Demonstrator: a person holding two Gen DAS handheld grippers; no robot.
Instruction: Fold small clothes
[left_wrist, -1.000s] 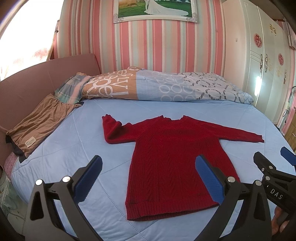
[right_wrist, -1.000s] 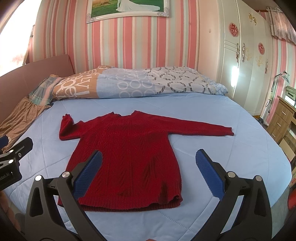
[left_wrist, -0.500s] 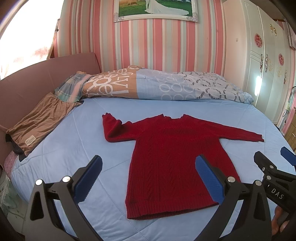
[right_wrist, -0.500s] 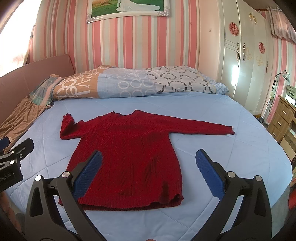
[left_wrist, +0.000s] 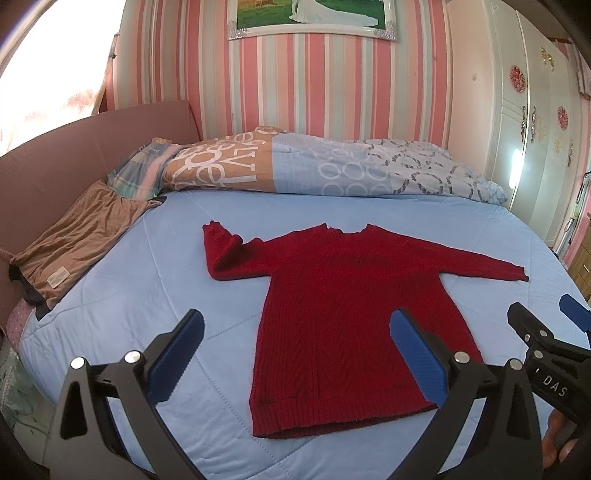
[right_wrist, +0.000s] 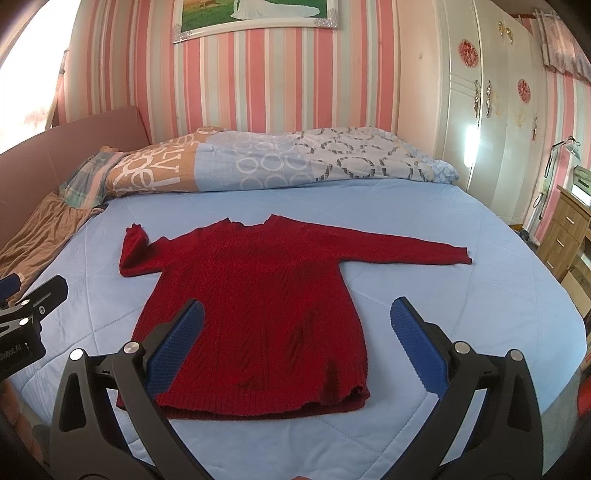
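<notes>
I held both tongs, left (left_wrist: 293, 352) and right (right_wrist: 295, 349), spread wide and empty; sweater (left_wrist: 347, 314) lay flat at 12 o'clock on the bed (left_wrist: 177, 295), hem nearest, sleeves running 9-to-3

Back wall (left_wrist: 314, 92) papered in vertical pink, white and grey-green stripes. A framed picture (left_wrist: 310, 16) of a white gown on green grass is hung high on it, its top cut off by the frame edge. A bed (left_wrist: 184, 236) covered by a light blue quilted spread is seen filling the middle of the room, with a dusty-pink padded headboard (left_wrist: 74, 147) along its left side. A white wardrobe (right_wrist: 491, 122) decorated with red floral medallions is set against the right wall; a wooden drawer unit (right_wrist: 565, 236) is placed just beside it. Strong daylight (left_wrist: 40, 74) is admitted at upper left, overexposed.
</notes>
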